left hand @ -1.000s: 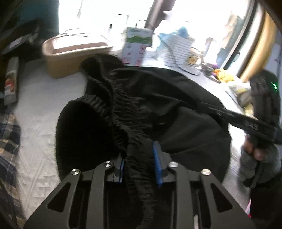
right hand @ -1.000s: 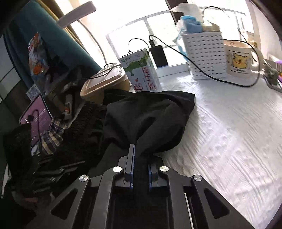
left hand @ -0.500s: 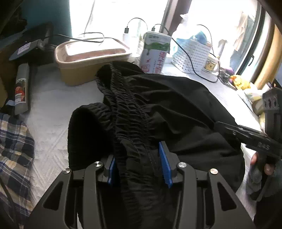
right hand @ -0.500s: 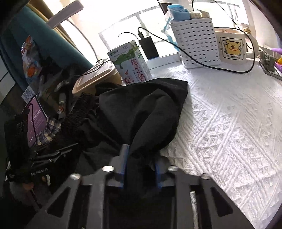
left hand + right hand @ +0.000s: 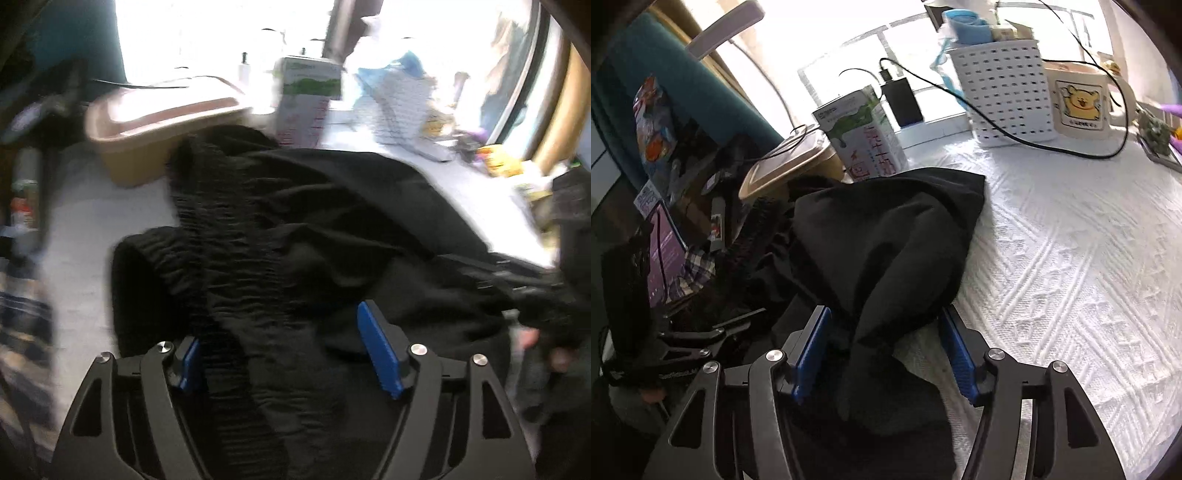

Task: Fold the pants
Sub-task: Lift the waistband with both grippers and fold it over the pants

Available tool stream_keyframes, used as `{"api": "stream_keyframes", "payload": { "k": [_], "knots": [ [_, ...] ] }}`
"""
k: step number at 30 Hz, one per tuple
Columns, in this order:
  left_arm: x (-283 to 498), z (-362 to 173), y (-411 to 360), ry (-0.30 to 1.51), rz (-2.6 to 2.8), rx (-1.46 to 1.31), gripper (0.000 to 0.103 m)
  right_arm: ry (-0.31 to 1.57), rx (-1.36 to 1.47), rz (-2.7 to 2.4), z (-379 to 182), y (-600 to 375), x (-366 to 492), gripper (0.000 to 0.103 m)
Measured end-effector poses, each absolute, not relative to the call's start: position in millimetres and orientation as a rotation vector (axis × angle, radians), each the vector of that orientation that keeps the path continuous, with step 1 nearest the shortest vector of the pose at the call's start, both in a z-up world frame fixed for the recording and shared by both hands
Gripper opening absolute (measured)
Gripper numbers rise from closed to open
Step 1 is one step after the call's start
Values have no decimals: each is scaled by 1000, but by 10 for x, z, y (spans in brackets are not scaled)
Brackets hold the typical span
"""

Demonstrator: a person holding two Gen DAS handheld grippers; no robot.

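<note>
The black pants (image 5: 295, 229) lie bunched on the white textured cloth (image 5: 1071, 258). Their ribbed elastic waistband (image 5: 236, 280) runs between the spread blue pads of my left gripper (image 5: 277, 343), which is open around it. In the right wrist view the pants (image 5: 886, 236) form a heap, and a fold of the fabric lies loose between the spread pads of my open right gripper (image 5: 882, 347). The right gripper shows at the right edge of the left wrist view (image 5: 517, 280). The left gripper shows at the lower left of the right wrist view (image 5: 701, 332).
A tan tub (image 5: 155, 125) and a milk carton (image 5: 864, 136) stand just behind the pants. A white perforated basket (image 5: 1004, 88), a bear mug (image 5: 1082, 103) and black cables (image 5: 1034, 144) are at the back right. Plaid cloth (image 5: 698, 266) and a phone (image 5: 665, 251) lie left.
Both grippers have opened and let go of the pants: the left released the waistband, the right released the fabric fold. The pants have settled onto the cloth.
</note>
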State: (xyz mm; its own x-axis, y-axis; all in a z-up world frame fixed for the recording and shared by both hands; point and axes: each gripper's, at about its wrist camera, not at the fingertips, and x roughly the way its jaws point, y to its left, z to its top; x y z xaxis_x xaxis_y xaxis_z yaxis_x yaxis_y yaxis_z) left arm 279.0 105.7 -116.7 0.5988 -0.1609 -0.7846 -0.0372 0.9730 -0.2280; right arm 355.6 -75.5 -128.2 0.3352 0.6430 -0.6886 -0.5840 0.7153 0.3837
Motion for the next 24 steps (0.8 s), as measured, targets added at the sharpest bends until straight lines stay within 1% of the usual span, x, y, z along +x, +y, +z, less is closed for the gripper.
{"api": "stream_keyframes", "payload": {
  "k": [1,2,3,5,6,7,8,10,13,17,21,24],
  "knots": [
    [2777,-1162,1003,913,-76,-213,64,932,72,809,-1284,-742,3558,62],
    [2775,-1171,937,909,-86,-182,37,935,75,820,-1292,-727,3563,62],
    [2772,-1188,892,905,-89,-164,29,934,73,827,-1293,-715,3565,62],
    [2768,-1198,856,888,-84,-150,22,934,63,831,-1296,-677,3568,62],
    [2765,-1197,852,885,-83,-145,20,933,51,833,-1297,-650,3562,52],
    [2759,-1193,864,885,-84,-151,19,939,39,834,-1305,-624,3556,40],
    [2743,-1186,885,884,-84,-161,16,952,33,835,-1321,-605,3558,19],
    [2710,-1173,930,880,-86,-185,13,945,40,836,-1306,-618,3550,13],
    [2616,-1105,1005,869,-97,-219,12,909,51,845,-1218,-658,3500,11],
    [2470,-991,1072,846,-107,-242,12,854,79,894,-967,-651,3373,10],
    [2359,-896,1190,826,-133,-292,12,781,48,928,-618,-555,3198,10],
    [2352,-910,1265,826,-138,-323,12,772,18,913,-521,-520,3135,10]
  ]
}}
